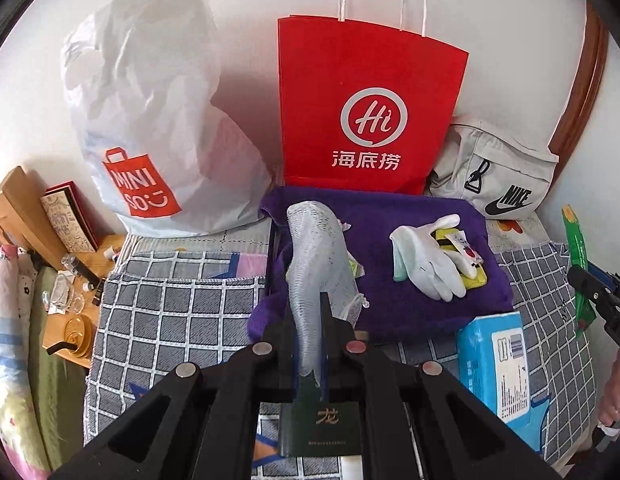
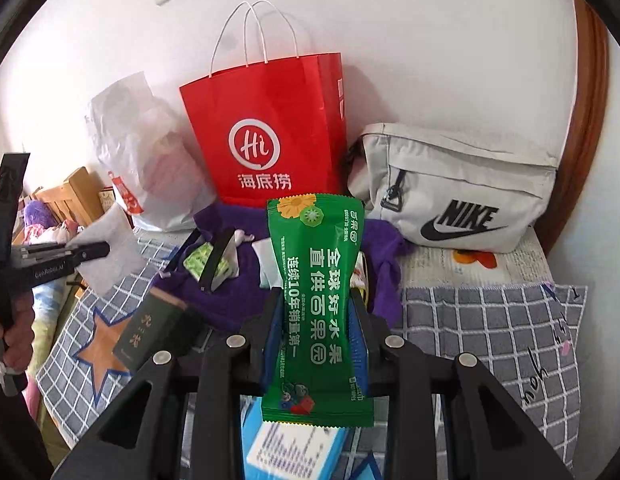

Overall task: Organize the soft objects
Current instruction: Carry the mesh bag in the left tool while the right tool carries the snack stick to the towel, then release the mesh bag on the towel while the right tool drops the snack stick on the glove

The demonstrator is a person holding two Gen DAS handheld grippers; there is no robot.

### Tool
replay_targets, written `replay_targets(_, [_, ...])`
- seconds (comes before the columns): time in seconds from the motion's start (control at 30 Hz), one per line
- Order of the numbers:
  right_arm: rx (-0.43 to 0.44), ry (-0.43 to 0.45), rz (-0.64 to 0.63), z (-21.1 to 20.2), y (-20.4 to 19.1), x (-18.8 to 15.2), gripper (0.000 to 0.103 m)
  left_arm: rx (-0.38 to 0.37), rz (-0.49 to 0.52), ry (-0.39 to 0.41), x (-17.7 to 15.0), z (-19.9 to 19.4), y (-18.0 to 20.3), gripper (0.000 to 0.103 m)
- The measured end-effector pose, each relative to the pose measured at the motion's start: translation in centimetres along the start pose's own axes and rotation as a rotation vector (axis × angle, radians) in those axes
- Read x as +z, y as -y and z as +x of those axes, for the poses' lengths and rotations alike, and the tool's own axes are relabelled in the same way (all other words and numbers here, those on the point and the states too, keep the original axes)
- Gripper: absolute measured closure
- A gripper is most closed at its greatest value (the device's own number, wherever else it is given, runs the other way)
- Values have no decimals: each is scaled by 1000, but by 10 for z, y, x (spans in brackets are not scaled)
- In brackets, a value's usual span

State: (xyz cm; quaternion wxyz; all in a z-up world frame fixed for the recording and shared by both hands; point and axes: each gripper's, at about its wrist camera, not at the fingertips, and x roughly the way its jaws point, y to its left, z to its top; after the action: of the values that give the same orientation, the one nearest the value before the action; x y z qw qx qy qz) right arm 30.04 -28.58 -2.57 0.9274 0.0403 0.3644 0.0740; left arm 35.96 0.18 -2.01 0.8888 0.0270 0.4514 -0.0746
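Both soft things are up off the bed: the white mesh cloth [image 1: 314,280] dangles from the left hand-held gripper [image 1: 310,344], pinched tight, and the right hand-held gripper [image 2: 316,320] squeezes a green wipes packet [image 2: 316,304]. My guess is they're headed for the red paper bag [image 1: 366,92] behind the purple towel [image 1: 410,300].

- The red bag [image 1: 370,112] is smooth matt paper with thin white cord handles.
- Left of it, the white bag [image 1: 158,120] is crinkled plastic film.
- Right of it, the grey pouch [image 2: 454,184] is woven cloth.
- In front, the purple towel [image 1: 410,300] looks fuzzy; the green sachet [image 2: 316,308] is glossy foil; the mesh cloth [image 1: 314,276] is open-knit.
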Motion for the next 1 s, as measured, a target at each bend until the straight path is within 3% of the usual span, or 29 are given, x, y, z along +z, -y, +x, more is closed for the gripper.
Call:
replay_targets(0.4, [26, -36, -23, 72, -6, 30, 73, -48, 12, -44, 24, 53, 2, 95])
replay_targets(1.0, [36, -162, 14, 160, 14, 28, 71, -103, 100, -178, 56, 149, 50, 95])
